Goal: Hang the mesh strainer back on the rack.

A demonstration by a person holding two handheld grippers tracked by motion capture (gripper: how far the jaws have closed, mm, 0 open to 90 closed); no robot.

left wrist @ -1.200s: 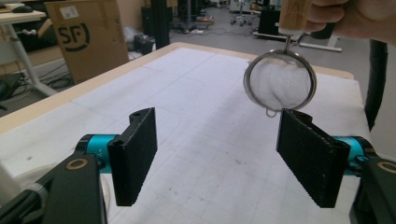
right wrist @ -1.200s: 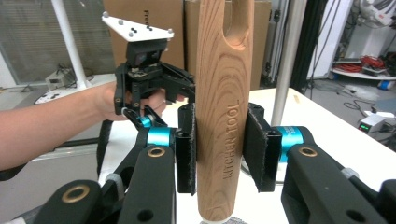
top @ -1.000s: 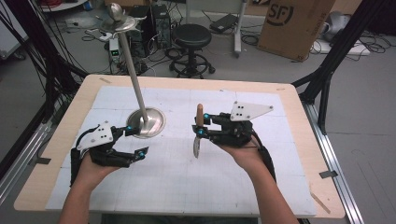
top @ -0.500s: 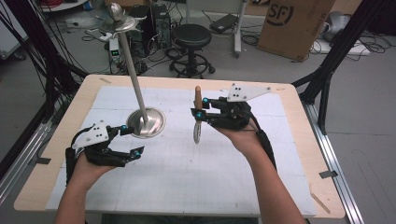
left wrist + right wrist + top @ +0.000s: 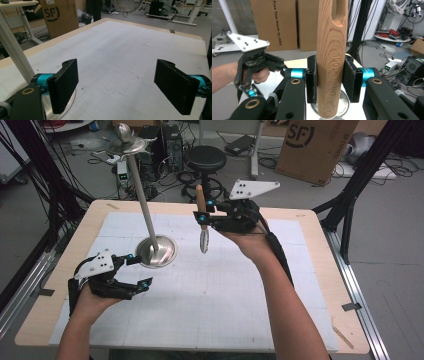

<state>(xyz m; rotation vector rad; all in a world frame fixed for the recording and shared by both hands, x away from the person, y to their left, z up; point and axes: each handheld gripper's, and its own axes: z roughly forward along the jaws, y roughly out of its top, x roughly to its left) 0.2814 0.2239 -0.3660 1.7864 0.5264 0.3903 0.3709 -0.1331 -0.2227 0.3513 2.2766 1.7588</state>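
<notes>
The landmark here is the metal stand (image 5: 156, 251), a round steel base on the white table mat (image 5: 225, 305) with a thin pole (image 5: 141, 195) leaning up and back to a cap at its top. To the left of and a little nearer than that base, the left gripper (image 5: 135, 271) rests low over the mat; its jaws have just been opening and now stand wide with nothing between them, as the left gripper view confirms, where the two black pads (image 5: 62, 88) frame bare mat and the base edge sits just beside one of them. To the right of the pole and lifted well clear of the mat, the right gripper (image 5: 202, 216) clamps a wooden-handled kitchen tool (image 5: 202, 220) upright, handle up, its small metal end (image 5: 204, 241) hanging down; in the right gripper view the pads squeeze the wooden handle (image 5: 332, 57) from both sides. If the tool is meant to hang on the stand, the risks look like these: the grip sits low on a long handle, so a quick swing could twist it in the pads; the pole is slim and tilted, so a knock from the tool could rock or shift the stand, since the left gripper holds nothing to steady it; and the hanging metal end could catch the pole on the way across.
</notes>
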